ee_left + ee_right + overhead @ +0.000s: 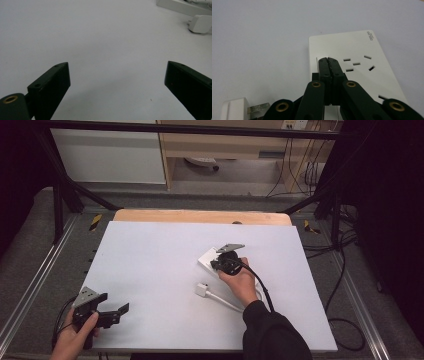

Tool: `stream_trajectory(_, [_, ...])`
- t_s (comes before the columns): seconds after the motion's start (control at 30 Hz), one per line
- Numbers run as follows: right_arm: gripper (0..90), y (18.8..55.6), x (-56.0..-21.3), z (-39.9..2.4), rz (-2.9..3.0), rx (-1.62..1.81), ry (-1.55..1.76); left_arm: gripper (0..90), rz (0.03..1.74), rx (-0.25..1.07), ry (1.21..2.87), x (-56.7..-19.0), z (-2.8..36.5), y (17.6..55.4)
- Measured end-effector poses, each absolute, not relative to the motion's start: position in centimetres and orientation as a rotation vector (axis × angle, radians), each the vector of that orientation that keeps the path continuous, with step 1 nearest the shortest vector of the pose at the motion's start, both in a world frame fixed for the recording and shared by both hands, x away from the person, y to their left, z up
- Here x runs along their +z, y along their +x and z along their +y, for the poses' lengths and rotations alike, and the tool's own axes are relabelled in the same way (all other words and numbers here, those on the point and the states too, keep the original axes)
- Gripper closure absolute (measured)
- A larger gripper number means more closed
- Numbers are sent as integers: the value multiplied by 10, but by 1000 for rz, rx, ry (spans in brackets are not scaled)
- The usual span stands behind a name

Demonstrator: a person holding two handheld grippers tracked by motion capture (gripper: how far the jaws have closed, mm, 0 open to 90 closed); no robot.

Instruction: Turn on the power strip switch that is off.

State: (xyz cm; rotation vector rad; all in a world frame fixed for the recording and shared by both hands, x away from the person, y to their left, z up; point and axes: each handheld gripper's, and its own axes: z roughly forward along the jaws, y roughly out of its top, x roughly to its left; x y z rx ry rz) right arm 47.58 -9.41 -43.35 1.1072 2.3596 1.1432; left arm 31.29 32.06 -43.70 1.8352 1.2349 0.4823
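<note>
1. The flat white tabletop spreads across the frame, a strip of bare wood showing along its far edge.
2. The white rectangular plastic power strip lies flat right of the tabletop's centre, its socket slots facing up.
3. The right gripper points down at the strip. Its jaws are pressed fully together with nothing between them, and their tips rest on or just over the small switch at the strip's near end; contact cannot be told for sure.
4. The left gripper sits low at the near left corner, well apart from the strip. Its jaws stand wide apart over bare surface, holding nothing.
5. The white plastic plug with metal prongs lies just beside the strip, its white cord trailing toward the person's right sleeve.
</note>
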Motion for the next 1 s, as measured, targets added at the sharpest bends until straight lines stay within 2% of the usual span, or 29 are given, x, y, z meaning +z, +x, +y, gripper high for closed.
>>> stream_trajectory(0.83, [900,476,-428,-90,2343,1185,1091,64,1235,483,1834,-437,321,313])
stream_trajectory(1.0, [877,475,-426,-91,2332,1191,1101,64,1233,483,1836,-437,320,313])
